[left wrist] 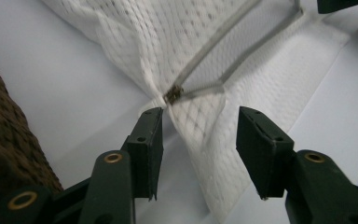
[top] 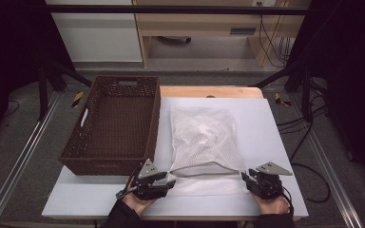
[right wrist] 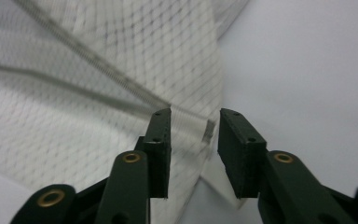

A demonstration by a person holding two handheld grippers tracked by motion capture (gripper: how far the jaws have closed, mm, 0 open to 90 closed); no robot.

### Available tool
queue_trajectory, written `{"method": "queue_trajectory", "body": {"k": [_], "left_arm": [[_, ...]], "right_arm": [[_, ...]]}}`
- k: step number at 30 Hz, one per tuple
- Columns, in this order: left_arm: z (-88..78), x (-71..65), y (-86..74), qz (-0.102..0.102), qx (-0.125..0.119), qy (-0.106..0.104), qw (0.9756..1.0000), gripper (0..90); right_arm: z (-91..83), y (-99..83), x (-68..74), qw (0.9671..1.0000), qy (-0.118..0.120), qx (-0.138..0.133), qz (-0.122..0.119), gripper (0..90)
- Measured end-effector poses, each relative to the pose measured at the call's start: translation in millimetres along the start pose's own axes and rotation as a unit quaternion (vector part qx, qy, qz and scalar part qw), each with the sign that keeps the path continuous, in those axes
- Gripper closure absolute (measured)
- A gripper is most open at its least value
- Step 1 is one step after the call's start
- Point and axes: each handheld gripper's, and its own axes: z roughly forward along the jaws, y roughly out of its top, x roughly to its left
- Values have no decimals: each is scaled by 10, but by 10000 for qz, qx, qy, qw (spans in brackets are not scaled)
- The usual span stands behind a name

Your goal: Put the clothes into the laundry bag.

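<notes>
A white mesh bag (top: 202, 137) lies flat on the white table cover (top: 275, 123), with its zip opening gaping along the near end. My left gripper (top: 171, 179) is at the bag's near left corner. Its jaws (left wrist: 200, 121) stand open around the mesh, just short of the brass zip slider (left wrist: 173, 93). My right gripper (top: 246, 176) is at the near right corner. Its jaws (right wrist: 195, 119) are apart, with the zip's end and the mesh corner (right wrist: 205, 135) between them, and neither pad presses on it.
A dark brown wicker basket (top: 119, 161) sits empty at the left, close beside the bag and my left gripper; its wall (left wrist: 4, 140) borders the left gripper view. Bare table cover lies to the right of the bag and along the near edge.
</notes>
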Motion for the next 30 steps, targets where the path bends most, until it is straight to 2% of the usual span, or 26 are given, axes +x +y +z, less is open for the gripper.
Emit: {"method": "queue_trajectory", "body": {"k": [2,6,8,10,12,13,14,15,16,19,21,23,26,28,30], "left_arm": [[23,21,13,-72,-14,16,10000,527],[141,49,-13,-20,109,167,9998,637],[183,58,-33,-39,159,215,9996,714],[206,61,-50,-10,209,271,9994,790],[211,45,-60,42,258,403,9988,838],[206,35,-64,74,270,461,9985,847],[199,27,-67,81,269,516,9983,852],[192,25,-69,75,279,541,9981,855],[185,25,-71,71,294,564,9979,858],[153,7,-84,34,330,609,9976,860],[117,-18,-101,7,368,574,9977,860],[110,-62,-115,73,428,490,9979,858],[153,-100,-131,167,484,541,9972,851],[154,-85,-136,133,410,550,9976,809],[119,-54,-129,121,306,453,9984,748]], "right_arm": [[36,17,-37,9999,-121,14,65,635],[190,42,-106,9994,3,175,309,633],[258,39,-96,9991,81,313,280,625],[263,34,-65,9992,24,295,285,626],[259,31,-48,9987,-17,300,412,671],[255,34,-44,9986,-22,325,421,722],[245,35,-33,9984,34,354,428,757],[242,36,-15,9987,-10,379,343,791],[233,40,4,9987,49,408,286,819],[198,47,34,9987,46,489,118,848],[137,29,12,9986,65,499,136,850],[46,-11,-24,9988,62,458,166,850],[39,-48,-22,9984,-1,561,112,840],[60,-36,-5,9982,-63,596,59,818],[65,-40,-2,9986,-97,528,-16,782]]}}
